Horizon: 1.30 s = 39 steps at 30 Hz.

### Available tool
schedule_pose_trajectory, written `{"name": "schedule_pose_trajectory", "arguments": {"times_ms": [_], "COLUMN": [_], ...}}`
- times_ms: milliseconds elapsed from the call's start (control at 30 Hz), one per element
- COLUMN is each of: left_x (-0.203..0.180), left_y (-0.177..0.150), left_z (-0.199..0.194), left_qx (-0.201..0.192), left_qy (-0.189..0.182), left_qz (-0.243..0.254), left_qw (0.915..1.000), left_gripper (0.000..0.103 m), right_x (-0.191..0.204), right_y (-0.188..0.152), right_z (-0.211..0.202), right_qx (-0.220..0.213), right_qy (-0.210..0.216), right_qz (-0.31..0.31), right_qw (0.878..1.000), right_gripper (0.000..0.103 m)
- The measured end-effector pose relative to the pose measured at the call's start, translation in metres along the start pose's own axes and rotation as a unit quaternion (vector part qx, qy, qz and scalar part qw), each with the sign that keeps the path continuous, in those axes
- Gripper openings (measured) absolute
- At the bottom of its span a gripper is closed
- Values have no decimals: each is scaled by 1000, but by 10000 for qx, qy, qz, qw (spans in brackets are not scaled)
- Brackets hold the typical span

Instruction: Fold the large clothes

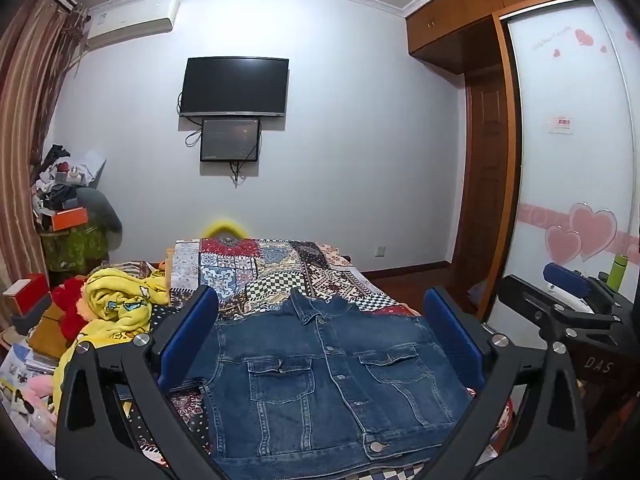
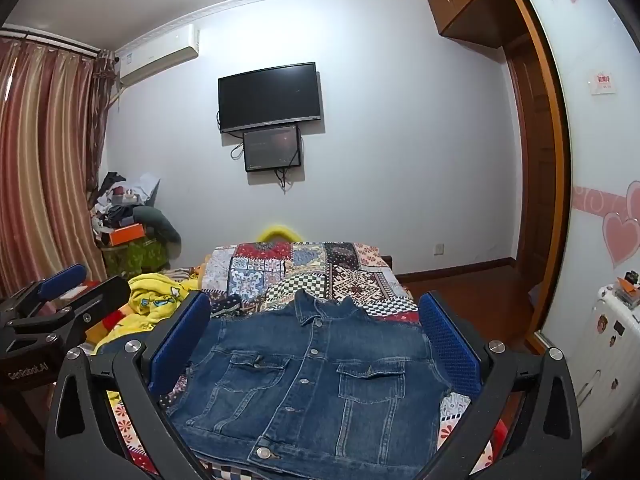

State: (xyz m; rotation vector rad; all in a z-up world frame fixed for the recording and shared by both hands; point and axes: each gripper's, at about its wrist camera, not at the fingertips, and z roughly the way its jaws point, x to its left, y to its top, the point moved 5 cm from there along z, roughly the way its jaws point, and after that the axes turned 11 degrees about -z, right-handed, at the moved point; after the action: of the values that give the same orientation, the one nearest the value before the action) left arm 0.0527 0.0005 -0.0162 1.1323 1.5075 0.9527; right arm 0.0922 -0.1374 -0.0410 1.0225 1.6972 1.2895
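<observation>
**Denim jacket laid out, both tongs wide and empty**

Across the lower middle of both frames, a blue denim jacket (image 1: 320,380) lies face up on the patchwork bedspread (image 1: 272,268), buttoned down the front, its two chest pockets showing. The collar points toward the far wall at the top of the frame, and the hem sits nearest the cameras at the bottom edge, so the long axis runs from bottom to upper middle of each picture. The body looks flat and fairly smooth. That suits a fold, since a spread garment gives clean edges to pick up. The sleeves are not clearly in view, so I cannot tell whether they are tucked under.

The left gripper (image 1: 320,336) hangs just above the jacket with its blue pads spread wide, nothing between them. The right gripper (image 2: 316,340) does the same from slightly further right, also wide and empty. Both tilt a little downward, framing the jacket's sides, which seems a ready stance for taking hold of an edge.

A heap of yellow cloth (image 1: 120,308) lies at the left of the frame, apart from the jacket.
</observation>
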Motion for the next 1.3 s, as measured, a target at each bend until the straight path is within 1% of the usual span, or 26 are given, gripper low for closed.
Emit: {"name": "schedule_pose_trajectory", "arguments": {"times_ms": [1300], "left_x": [8], "left_y": [-3], "left_z": [7], "left_qx": [137], "left_qy": [35], "left_qz": [-112], "left_qw": [9998], "left_gripper": [103], "right_x": [0], "right_y": [-1], "right_z": [3], "right_qx": [109], "right_qy": [-14], "right_qz": [34], "right_qw": [9999], "right_gripper": [103]}}
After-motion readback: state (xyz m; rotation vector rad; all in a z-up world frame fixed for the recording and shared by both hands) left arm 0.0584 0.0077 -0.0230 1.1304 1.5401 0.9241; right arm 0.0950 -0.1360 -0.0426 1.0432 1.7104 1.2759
